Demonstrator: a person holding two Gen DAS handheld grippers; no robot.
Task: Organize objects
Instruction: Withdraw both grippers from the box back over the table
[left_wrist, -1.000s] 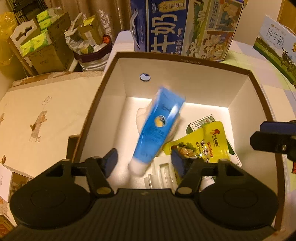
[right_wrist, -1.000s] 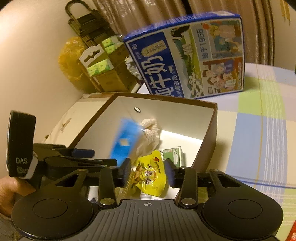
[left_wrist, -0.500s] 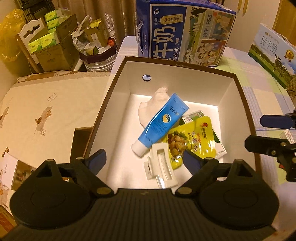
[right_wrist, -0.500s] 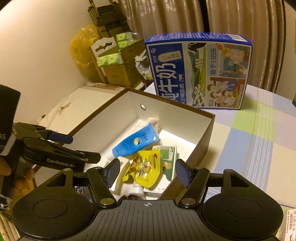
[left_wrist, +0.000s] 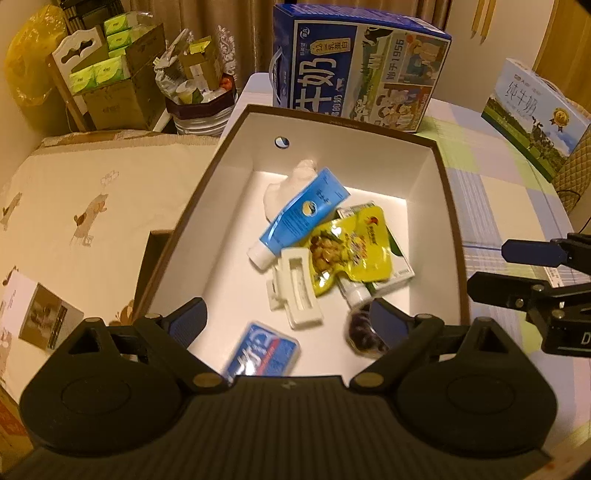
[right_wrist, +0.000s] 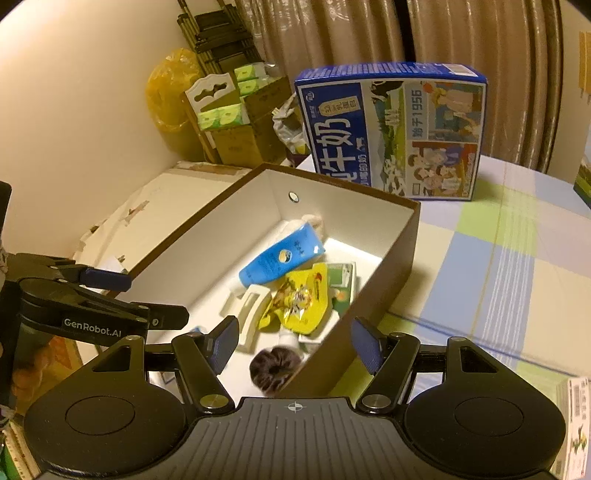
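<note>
Box with brown outer walls and a white inside sits on a checked tablecloth, holding a loose heap of things. A blue tube lies on its side across the middle, its long axis on a diagonal: white cap toward the near left, flat crimped end toward the far right, resting on a white cloth. Just beside its cap lies a white hair clip, and a yellow snack pouch overlaps a green-and-white carton beneath it.

Only the left wrist view shows a blue packet on the box floor near the camera. The right wrist view shows a dark hair scrunchie clearly, a mere blur in the other.

Both tools hang above the box with nothing between their fingers: the left gripper spread wide, the right gripper likewise.

A blue milk carton case stands upright behind the box.
</note>
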